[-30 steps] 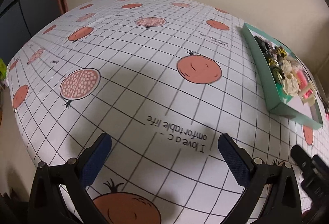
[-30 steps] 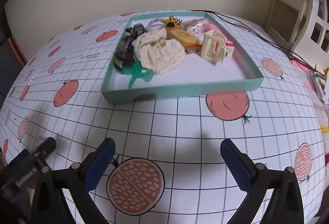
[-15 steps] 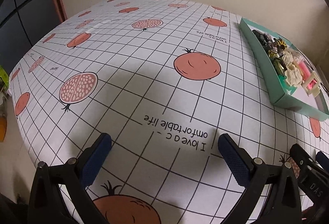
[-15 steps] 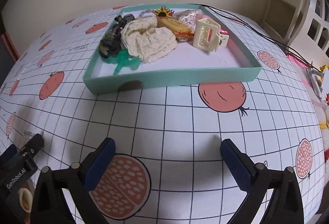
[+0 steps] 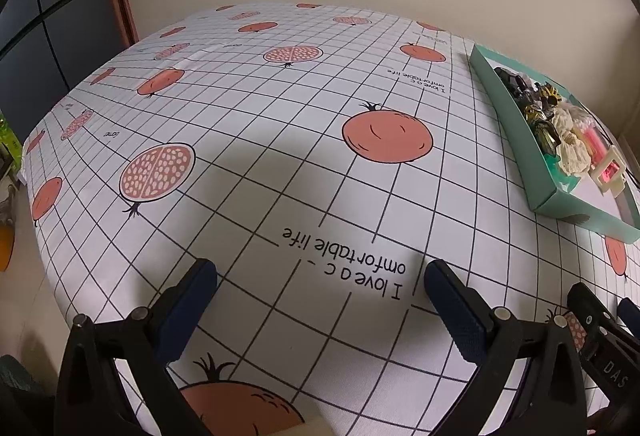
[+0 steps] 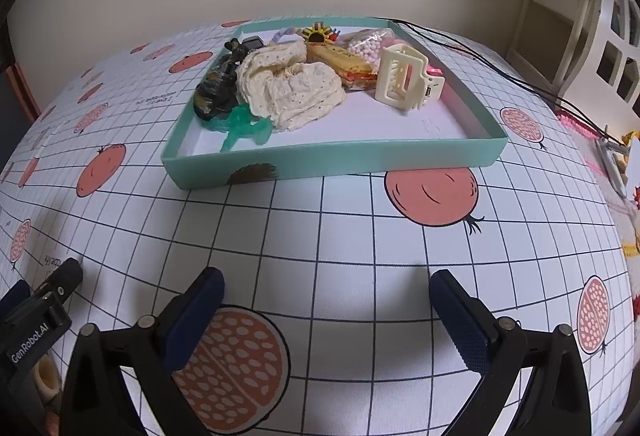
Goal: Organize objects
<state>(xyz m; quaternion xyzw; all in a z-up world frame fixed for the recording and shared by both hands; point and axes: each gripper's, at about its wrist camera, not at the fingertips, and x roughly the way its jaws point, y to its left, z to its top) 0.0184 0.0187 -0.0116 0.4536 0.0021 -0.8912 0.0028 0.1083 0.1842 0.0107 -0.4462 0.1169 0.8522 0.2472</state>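
Right wrist view: teal tray (image 6: 332, 162) long side crosswise, both tongs (image 6: 326, 310) (image 5: 320, 300) wide apart, empty.

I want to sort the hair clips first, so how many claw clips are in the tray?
3 that I can make out: a cream clip at the right, a green clip at the front left, a dark clip behind it. The cloth may hide more.

Both wrist views look low across the tablecloth (image 5: 280, 156) – sharing the teal tray (image 6: 332, 160).
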